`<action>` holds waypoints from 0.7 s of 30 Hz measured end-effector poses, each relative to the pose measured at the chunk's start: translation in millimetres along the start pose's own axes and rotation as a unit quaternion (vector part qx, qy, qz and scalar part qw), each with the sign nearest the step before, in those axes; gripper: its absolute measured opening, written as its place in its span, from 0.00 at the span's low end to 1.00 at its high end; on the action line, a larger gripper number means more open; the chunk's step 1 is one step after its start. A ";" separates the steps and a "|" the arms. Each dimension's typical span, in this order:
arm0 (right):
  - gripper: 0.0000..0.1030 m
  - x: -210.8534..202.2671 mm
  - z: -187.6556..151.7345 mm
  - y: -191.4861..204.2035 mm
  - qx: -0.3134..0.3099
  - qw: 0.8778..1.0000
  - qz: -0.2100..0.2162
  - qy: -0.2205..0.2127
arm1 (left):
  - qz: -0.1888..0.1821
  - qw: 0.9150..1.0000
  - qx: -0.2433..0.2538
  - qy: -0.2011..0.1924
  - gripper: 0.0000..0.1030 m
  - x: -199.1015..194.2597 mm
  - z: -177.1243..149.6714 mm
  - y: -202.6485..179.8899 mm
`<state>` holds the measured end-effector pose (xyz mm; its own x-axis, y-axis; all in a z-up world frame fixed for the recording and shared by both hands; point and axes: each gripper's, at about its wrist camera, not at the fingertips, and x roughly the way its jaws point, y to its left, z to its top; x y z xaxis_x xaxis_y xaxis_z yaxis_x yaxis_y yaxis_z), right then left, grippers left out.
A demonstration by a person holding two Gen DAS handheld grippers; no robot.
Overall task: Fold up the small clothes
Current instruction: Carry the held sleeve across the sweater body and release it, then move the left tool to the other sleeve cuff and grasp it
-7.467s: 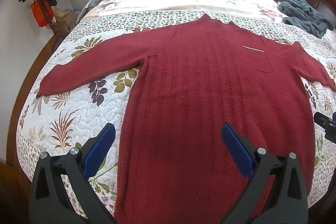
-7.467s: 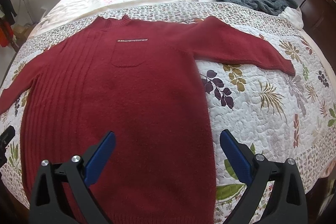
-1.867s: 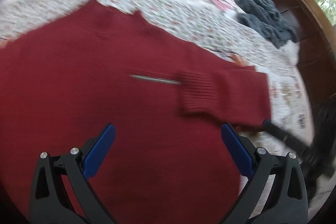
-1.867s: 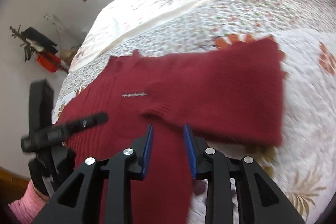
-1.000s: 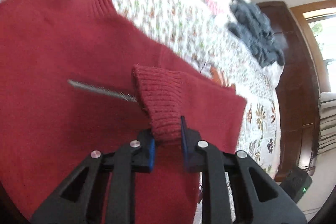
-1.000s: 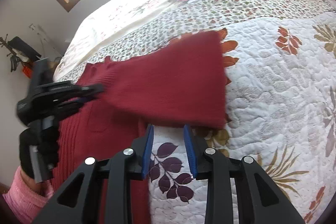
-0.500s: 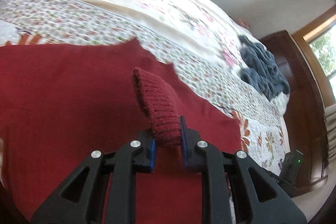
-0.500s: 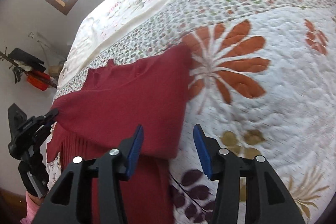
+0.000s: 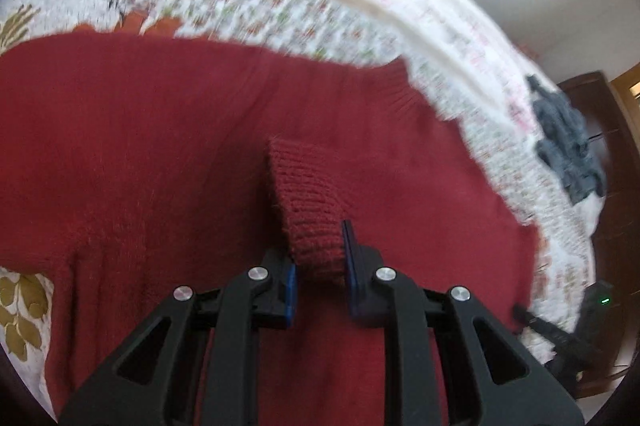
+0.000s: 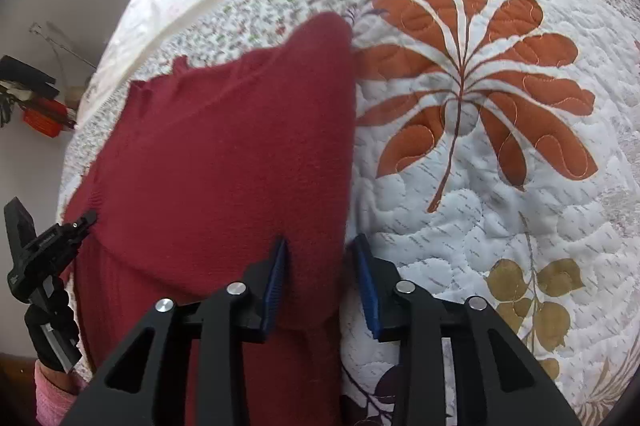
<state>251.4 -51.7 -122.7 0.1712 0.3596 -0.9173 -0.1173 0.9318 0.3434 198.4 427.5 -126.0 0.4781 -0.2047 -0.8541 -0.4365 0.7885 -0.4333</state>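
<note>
Cuff (image 9: 310, 202) between hand-held gripper (image 9: 318, 266) (left)

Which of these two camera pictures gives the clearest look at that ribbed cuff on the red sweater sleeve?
The left wrist view. The ribbed cuff sits centred, pinched in the left claw, knit ridges plain. The right wrist view shows only its far end at the left claw, small at the frame's edge.
</note>
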 end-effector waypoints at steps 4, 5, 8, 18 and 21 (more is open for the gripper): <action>0.33 -1.5 4.5 4.5 -0.013 1.000 -0.010 0.007 | -0.013 1.000 -0.009 -0.003 0.27 -11.5 0.6 8.4; 0.34 -7.0 4.9 7.6 -0.016 1.000 -0.014 0.004 | -0.013 1.000 -0.010 -0.008 0.27 -18.5 0.8 9.1; 0.37 -37.5 5.1 22.4 -0.031 0.998 -0.029 -0.037 | 0.002 0.998 0.014 -0.056 0.28 -51.5 2.6 -0.6; 0.37 -7.0 6.4 74.4 -0.061 0.998 0.000 0.014 | 0.000 0.997 0.077 -0.015 0.33 -13.9 4.5 -48.8; 0.36 15.1 -1.4 65.8 -0.052 0.998 -0.013 0.034 | 0.021 0.997 0.075 0.011 0.32 13.3 -2.5 -35.7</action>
<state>244.9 15.0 -114.2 0.1096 0.3280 -0.9383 -0.2142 0.9296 0.3000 218.4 395.1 -122.6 0.4445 -0.1805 -0.8774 -0.3362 0.8742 -0.3502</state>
